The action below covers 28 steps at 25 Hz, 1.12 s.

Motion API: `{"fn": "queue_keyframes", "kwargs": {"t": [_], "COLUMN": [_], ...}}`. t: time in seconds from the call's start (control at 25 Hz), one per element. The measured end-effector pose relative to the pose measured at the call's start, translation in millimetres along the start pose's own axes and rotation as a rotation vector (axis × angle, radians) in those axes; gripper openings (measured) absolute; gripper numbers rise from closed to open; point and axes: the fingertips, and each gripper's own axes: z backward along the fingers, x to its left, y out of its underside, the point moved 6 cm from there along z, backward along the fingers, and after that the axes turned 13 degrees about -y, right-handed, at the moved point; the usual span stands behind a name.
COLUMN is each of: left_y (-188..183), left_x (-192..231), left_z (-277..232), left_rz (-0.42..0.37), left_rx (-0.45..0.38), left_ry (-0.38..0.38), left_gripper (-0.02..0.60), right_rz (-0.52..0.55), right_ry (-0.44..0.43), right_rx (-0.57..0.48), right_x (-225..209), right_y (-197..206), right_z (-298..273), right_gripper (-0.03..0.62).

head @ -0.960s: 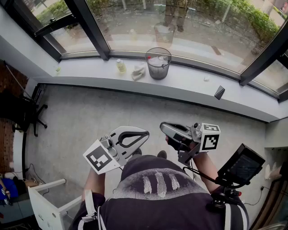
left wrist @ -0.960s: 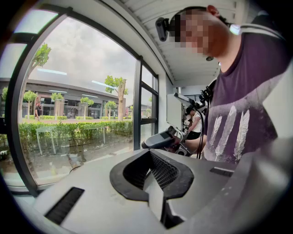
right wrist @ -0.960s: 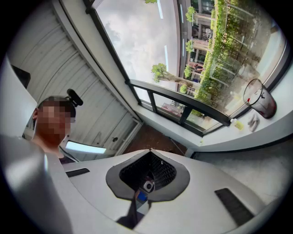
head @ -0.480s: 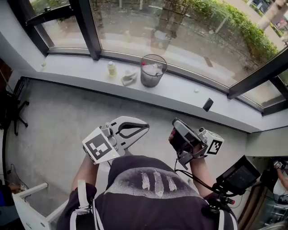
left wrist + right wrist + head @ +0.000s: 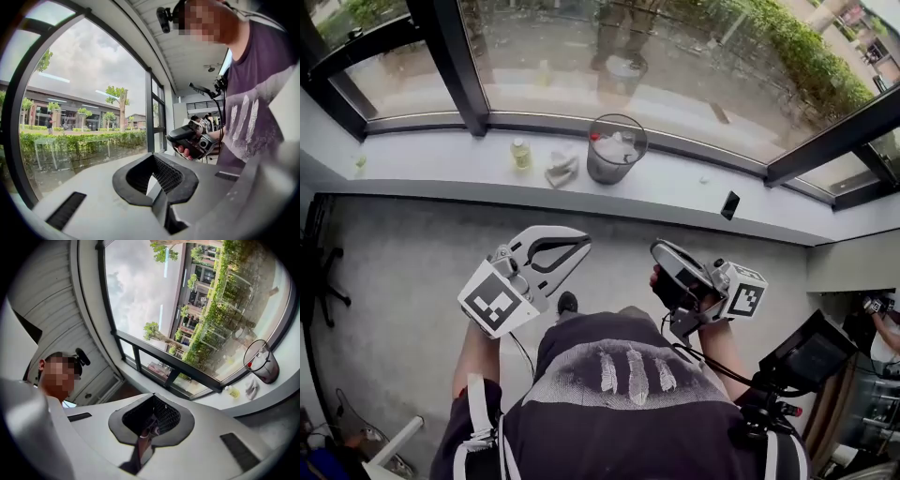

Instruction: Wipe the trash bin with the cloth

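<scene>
- The trash bin [image 5: 616, 150], round with dark see-through walls and pale rubbish inside, stands on the white window ledge [image 5: 675, 187] at twelve o'clock.
- The cloth [image 5: 562, 170], crumpled and whitish, lies just beside it at eight o'clock.
- A small yellowish bottle [image 5: 520, 153] stands beyond the cloth, its label unreadable.
- At six o'clock, well apart from the bin, the left hand-held gripper [image 5: 581, 246] and the right hand-held gripper [image 5: 661, 251] have their jaws pressed together, empty.

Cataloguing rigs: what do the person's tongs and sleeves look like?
The left tongs and right tongs are pale grey with black linings; each carries a white cube of black square markers. A black cable leaves the right one. The shirt is dark purple, short-sleeved.
</scene>
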Motion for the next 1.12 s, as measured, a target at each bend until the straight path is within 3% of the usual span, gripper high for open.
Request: {"fn": "queue_keyframes", "kwargs": {"t": [0.2, 0.36, 0.48, 0.68, 0.92, 1.12], "left_y": [-8, -12, -7, -6, -4, -11], "left_x": [58, 77, 84, 92, 117, 125], "left_z": [-3, -14, -30, -68, -141, -157], "left_rz": [0.007, -0.019, -0.037, -0.067, -0.067, -0.056], "left_rx": [0.011, 0.038, 0.078, 0.153, 0.248, 0.277], "left_ry": [-0.035, -0.062, -0.096, -0.152, -0.193, -0.199], "left_gripper": [-0.005, -0.005, -0.005, -0.005, -0.005, -0.005], "right_rz": [0.0, -0.016, -0.015, -0.034, -0.05, -0.072], "right_ry": [0.085, 0.138, 0.135, 0.07, 0.082, 0.118], "right_rx": [0.051, 0.079, 0.095, -0.01, 0.017, 0.038], "right_x": [-19, -40, -72, -117, -180, -196], "right_y": [-20, -31, -48, -118, -187, -197], "right_z": [-47, -57, -52, -40, -24, -15], "right_gripper": [-0.001, -0.001, 0.0, -0.001, 0.0, -0.001]}}
